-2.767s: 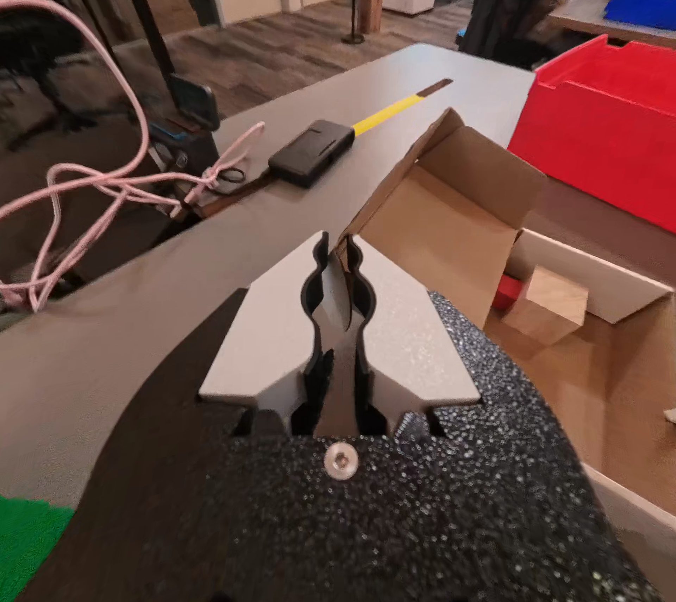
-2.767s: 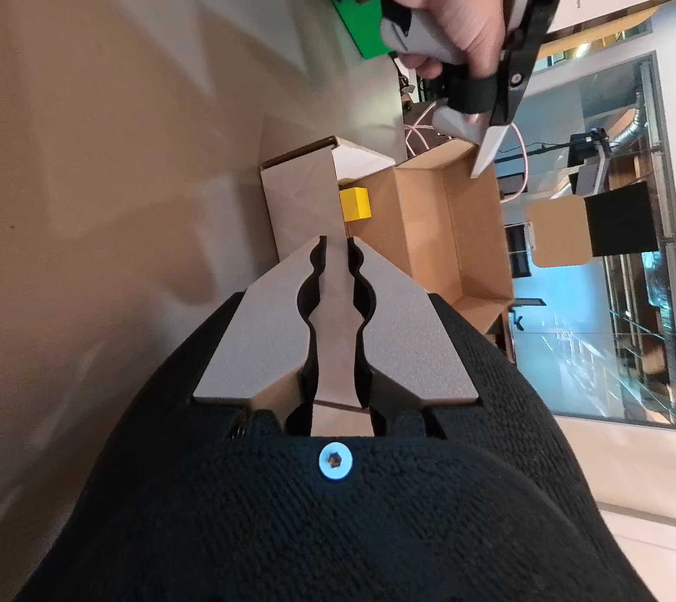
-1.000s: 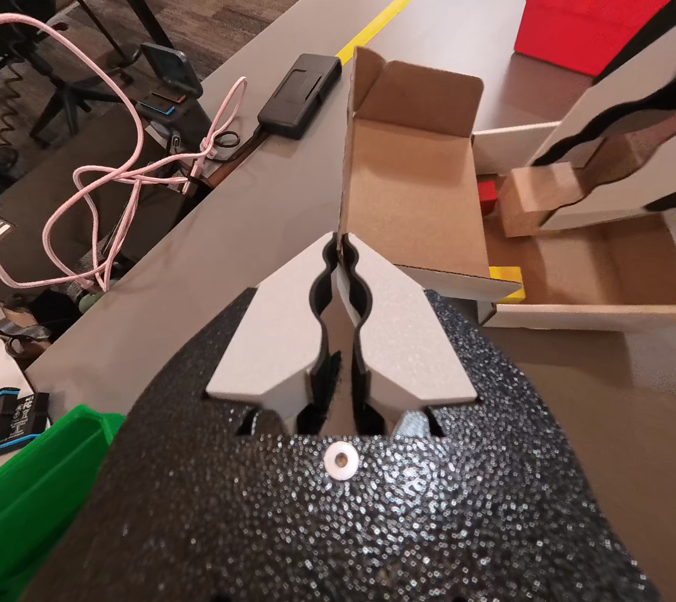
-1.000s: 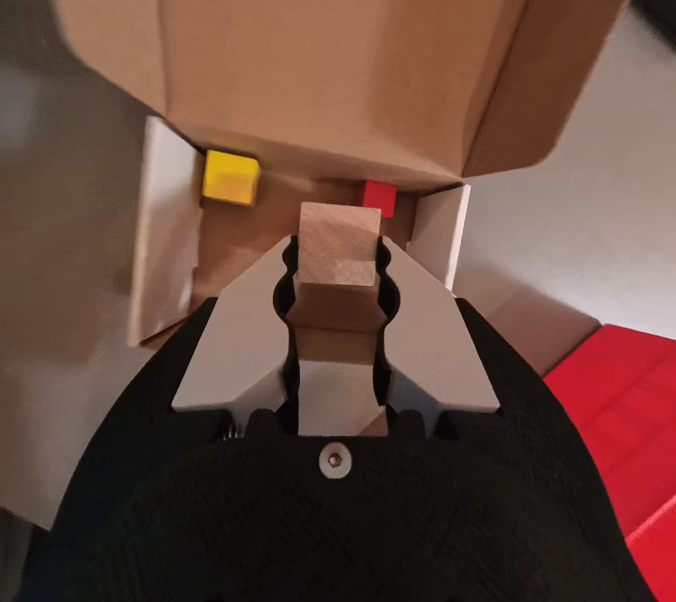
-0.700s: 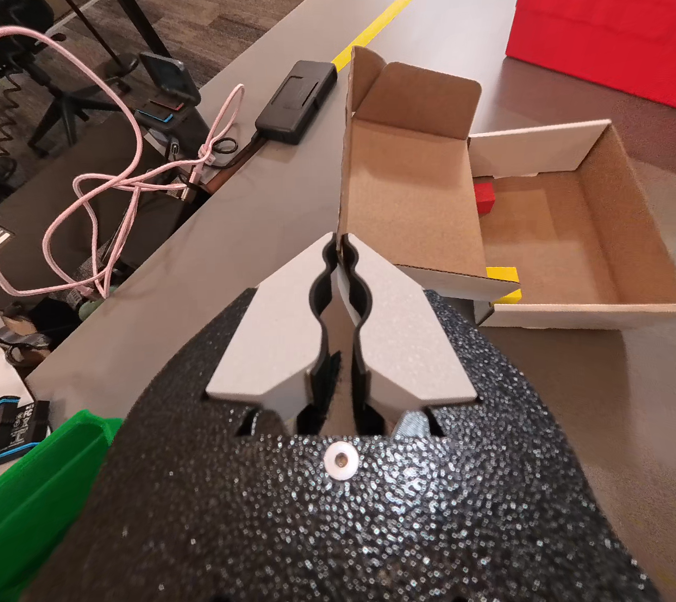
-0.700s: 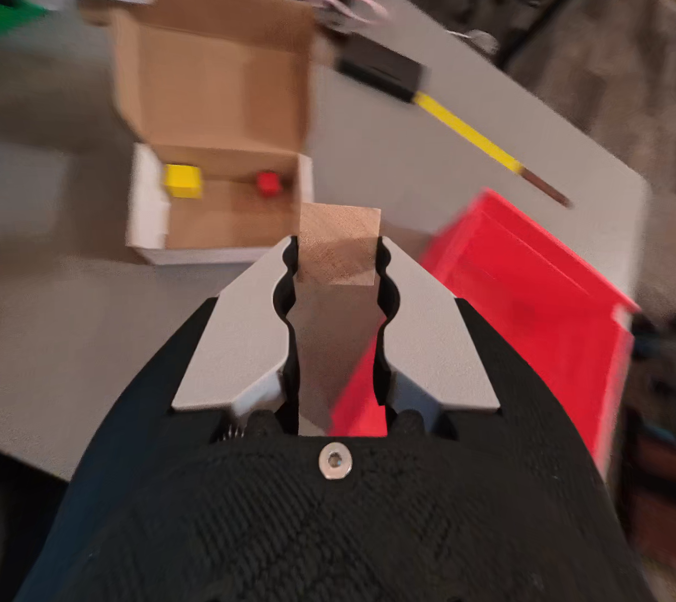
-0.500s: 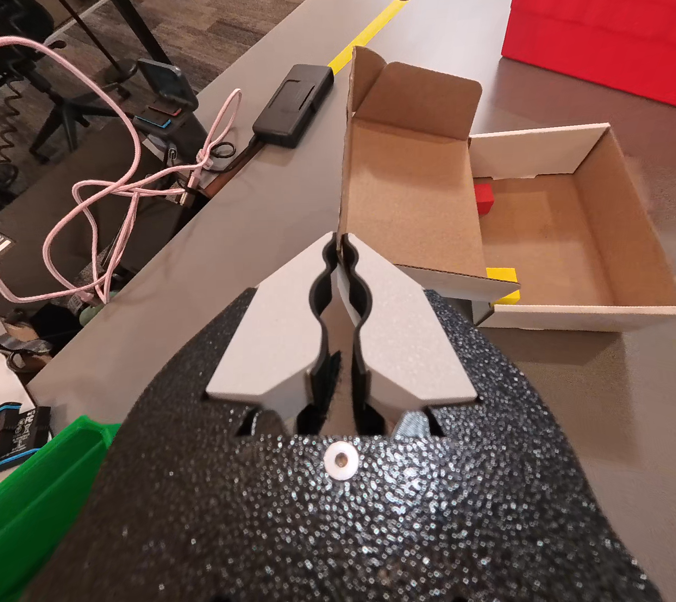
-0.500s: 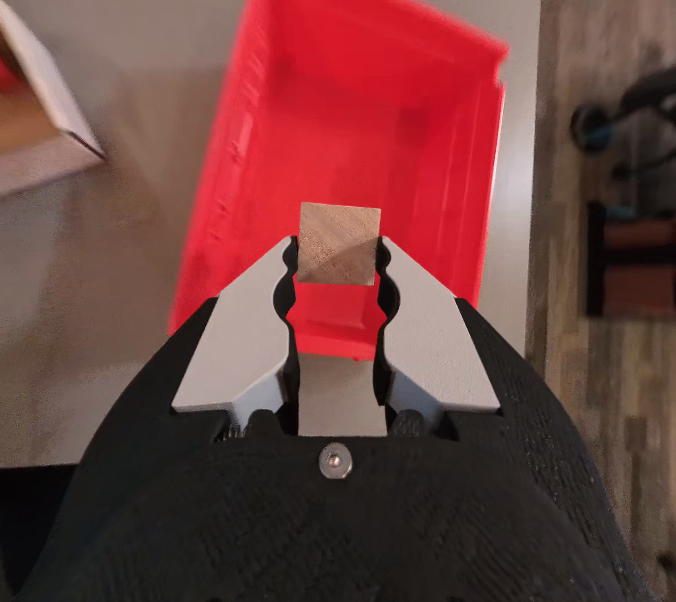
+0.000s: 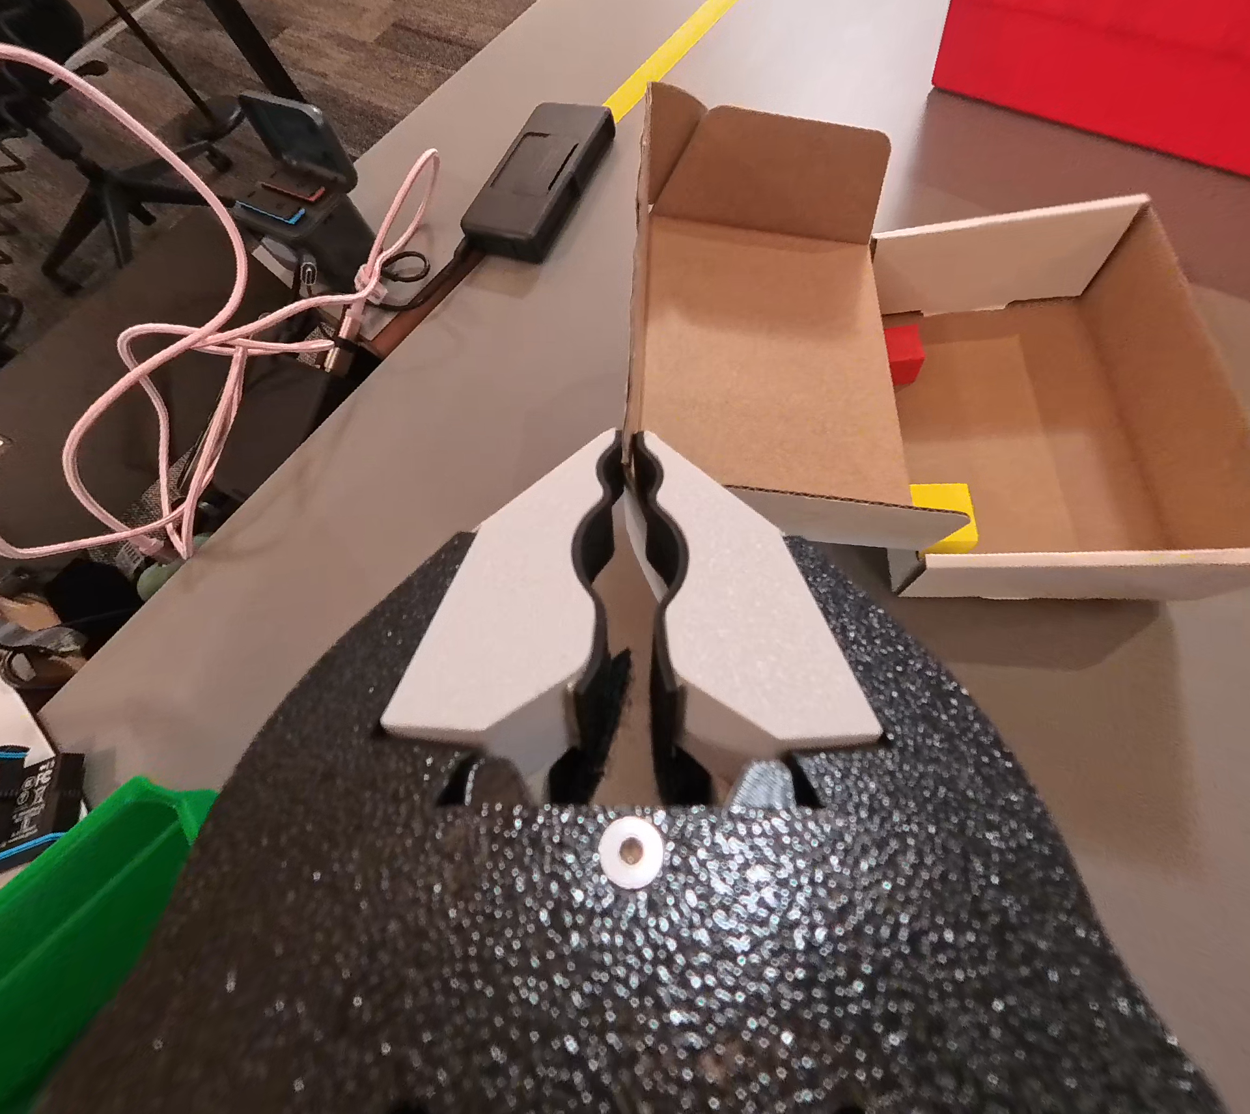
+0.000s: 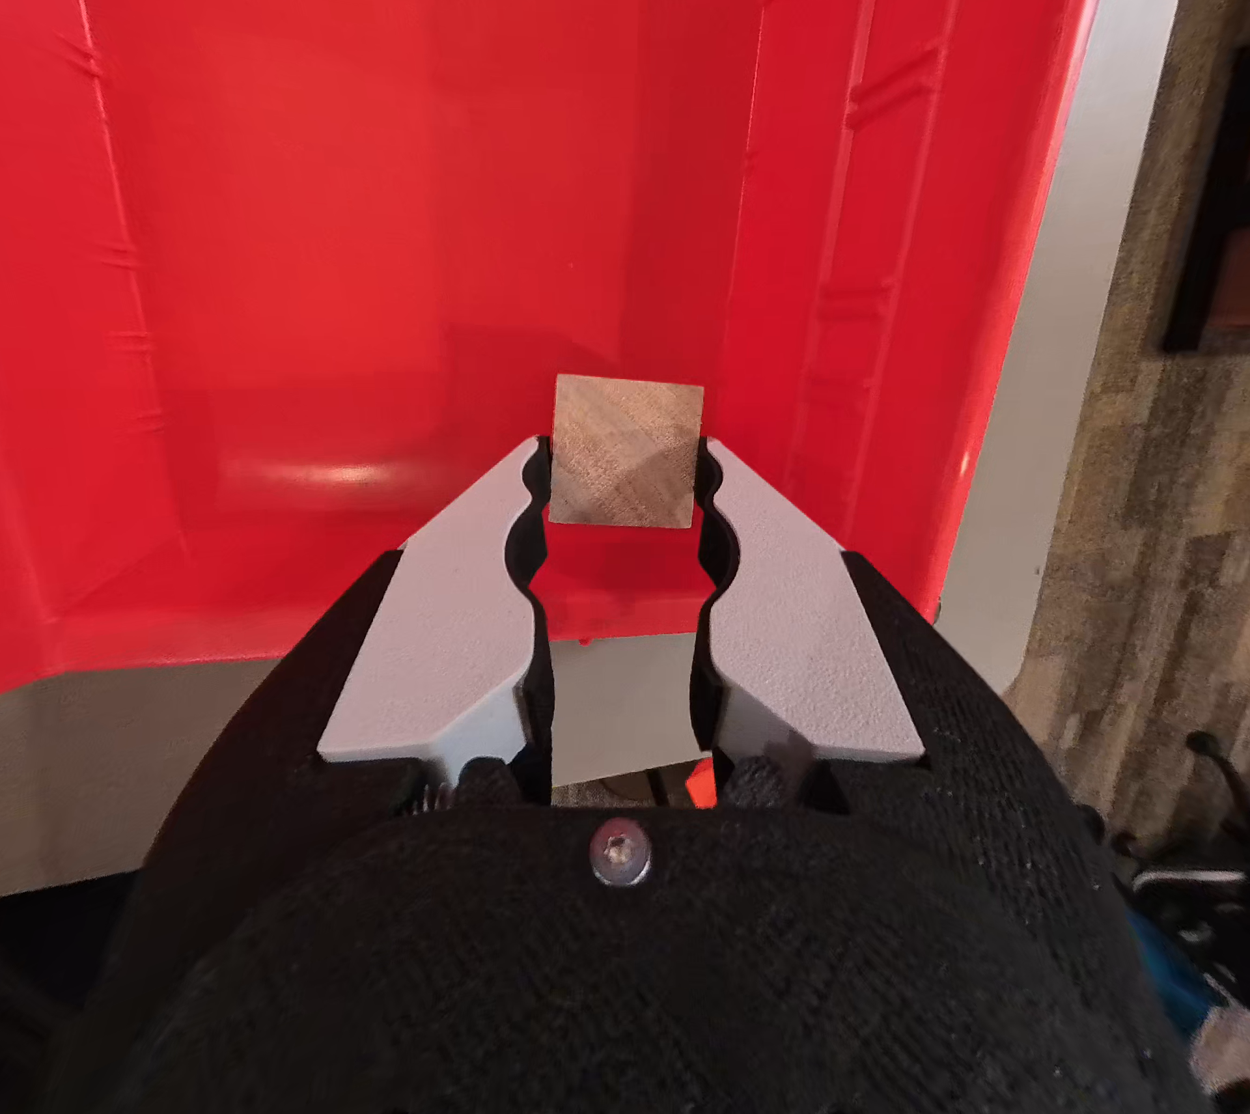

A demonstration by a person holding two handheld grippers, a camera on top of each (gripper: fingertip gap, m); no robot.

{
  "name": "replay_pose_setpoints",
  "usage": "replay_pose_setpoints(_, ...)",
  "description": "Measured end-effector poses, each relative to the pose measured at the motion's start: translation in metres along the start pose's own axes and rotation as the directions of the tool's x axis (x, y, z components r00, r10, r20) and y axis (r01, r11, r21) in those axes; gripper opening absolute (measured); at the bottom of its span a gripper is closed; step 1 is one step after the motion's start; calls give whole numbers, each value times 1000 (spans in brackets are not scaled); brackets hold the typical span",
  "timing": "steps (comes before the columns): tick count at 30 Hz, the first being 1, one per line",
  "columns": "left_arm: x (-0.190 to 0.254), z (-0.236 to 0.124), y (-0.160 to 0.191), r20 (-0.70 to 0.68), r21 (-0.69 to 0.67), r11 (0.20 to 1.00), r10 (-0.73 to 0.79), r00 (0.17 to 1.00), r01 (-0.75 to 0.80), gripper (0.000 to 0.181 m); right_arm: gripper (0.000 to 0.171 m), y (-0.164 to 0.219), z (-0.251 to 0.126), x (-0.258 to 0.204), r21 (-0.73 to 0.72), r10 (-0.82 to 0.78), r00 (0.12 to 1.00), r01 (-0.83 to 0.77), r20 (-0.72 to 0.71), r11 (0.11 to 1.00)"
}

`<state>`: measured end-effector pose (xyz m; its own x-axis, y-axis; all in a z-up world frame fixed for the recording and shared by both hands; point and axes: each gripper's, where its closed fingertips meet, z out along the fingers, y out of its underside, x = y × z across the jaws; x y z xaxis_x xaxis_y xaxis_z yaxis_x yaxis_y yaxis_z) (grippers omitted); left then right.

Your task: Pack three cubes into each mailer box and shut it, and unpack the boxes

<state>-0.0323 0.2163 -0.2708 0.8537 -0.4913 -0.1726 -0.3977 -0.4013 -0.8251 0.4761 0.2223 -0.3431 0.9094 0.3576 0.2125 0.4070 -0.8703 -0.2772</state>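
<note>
In the left wrist view my left gripper (image 9: 628,451) is shut on the front edge of the raised lid (image 9: 757,351) of an open white mailer box (image 9: 1109,564), holding the lid upright. Inside the box a red cube (image 9: 905,352) sits at the far left corner and a yellow cube (image 9: 943,513) at the near left corner, partly hidden by the lid. In the right wrist view my right gripper (image 10: 623,454) is shut on a plain wooden cube (image 10: 626,451) and holds it above the inside of a red bin (image 10: 406,202).
The red bin (image 9: 1096,19) stands at the far right of the grey table (image 9: 473,378). A black device (image 9: 534,182) and yellow tape strip (image 9: 676,46) lie beyond the box. A green bin (image 9: 74,878) is at the near left. Pink cable (image 9: 203,337) hangs off the left table edge.
My right gripper carried the wooden cube out of the mailer box and over to the red bin, closing in on it. My left gripper kept holding the lid.
</note>
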Motion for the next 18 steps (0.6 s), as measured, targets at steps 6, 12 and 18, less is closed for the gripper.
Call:
replay_pose_setpoints(6,1,1,1,-5,-10,1000,8,1000,-8,0,42,6,8,-1,-8,48,998,-47,27,999)
replay_pose_setpoints(12,2,1,0,-1,-9,1000,17,1000,-17,0,85,-10,-38,3,149,73,992,-57,-106,987)
replay_pose_setpoints(18,4,2,-2,5,-8,999,38,999,-38,0,70,-70,-117,-117,497,-251,968,207,23,843)
